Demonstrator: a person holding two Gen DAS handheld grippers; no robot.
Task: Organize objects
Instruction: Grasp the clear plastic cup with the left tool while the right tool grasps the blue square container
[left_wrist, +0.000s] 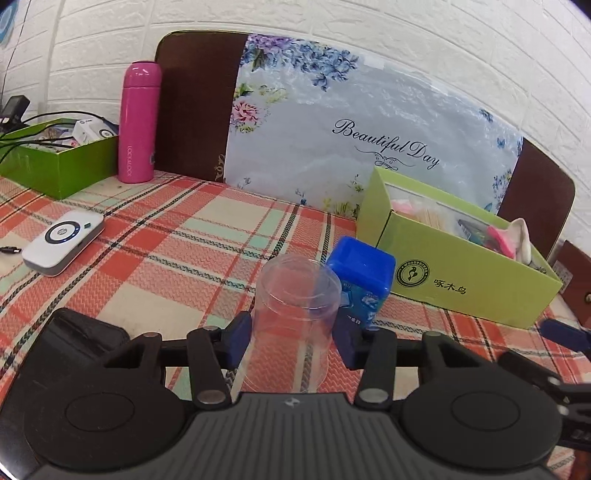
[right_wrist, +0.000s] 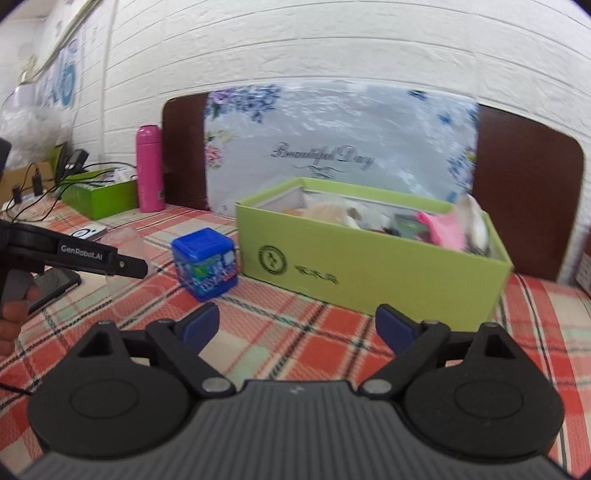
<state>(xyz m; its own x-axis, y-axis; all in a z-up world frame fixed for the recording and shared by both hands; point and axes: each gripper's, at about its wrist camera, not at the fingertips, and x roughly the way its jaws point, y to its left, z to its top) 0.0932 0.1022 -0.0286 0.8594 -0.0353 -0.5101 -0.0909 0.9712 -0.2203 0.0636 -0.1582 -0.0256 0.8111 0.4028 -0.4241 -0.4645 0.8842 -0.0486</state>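
Note:
My left gripper (left_wrist: 293, 341) is shut on a clear plastic cup (left_wrist: 297, 295), upside down, its sides between the blue pads. The same cup (right_wrist: 127, 254) shows faintly in the right wrist view, held by the left gripper (right_wrist: 129, 267). A blue cube-shaped box (left_wrist: 360, 280) stands just behind the cup, near the front of a light green cardboard box (left_wrist: 476, 273) filled with several items. My right gripper (right_wrist: 297, 326) is open and empty, above the tablecloth, in front of the blue box (right_wrist: 205, 262) and the green box (right_wrist: 373, 258).
A checked tablecloth (left_wrist: 166, 240) covers the table. A white device (left_wrist: 62, 236) lies at the left. A pink bottle (left_wrist: 138, 122) and a second green box (left_wrist: 55, 162) stand at the back left. A black object (left_wrist: 74, 339) lies near the left gripper. A floral board (left_wrist: 351, 140) leans against the wall.

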